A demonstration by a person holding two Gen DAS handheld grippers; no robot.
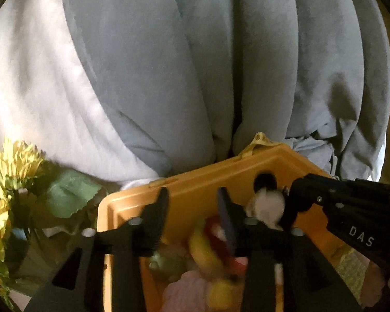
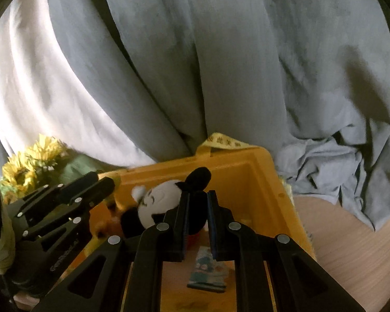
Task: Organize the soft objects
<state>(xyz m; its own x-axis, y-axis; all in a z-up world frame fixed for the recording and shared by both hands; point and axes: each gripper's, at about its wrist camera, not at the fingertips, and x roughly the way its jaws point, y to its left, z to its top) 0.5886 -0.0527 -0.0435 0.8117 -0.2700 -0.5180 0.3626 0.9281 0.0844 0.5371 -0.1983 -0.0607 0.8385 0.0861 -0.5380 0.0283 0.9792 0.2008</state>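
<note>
An orange plastic bin (image 1: pixel 195 189) (image 2: pixel 249 182) stands against the curtains. Soft toys lie in it: a yellow and red plush (image 1: pixel 208 249), a green one (image 1: pixel 166 262) and a pink one (image 1: pixel 187 286). My right gripper (image 2: pixel 198 208) is shut on a black and white mouse plush (image 2: pixel 158 202) and holds it over the bin. That plush also shows in the left wrist view (image 1: pixel 267 205), with the right gripper (image 1: pixel 286 208) beside it. My left gripper (image 1: pixel 192 208) is open and empty above the bin's toys.
Grey-blue curtains (image 1: pixel 221 65) and a white curtain (image 1: pixel 33 91) hang right behind the bin. Yellow artificial flowers (image 1: pixel 10 161) (image 2: pixel 31 166) with green leaves stand to the left. A small printed card (image 2: pixel 208 267) lies on the bin floor. A wooden surface (image 2: pixel 351 247) lies to the right.
</note>
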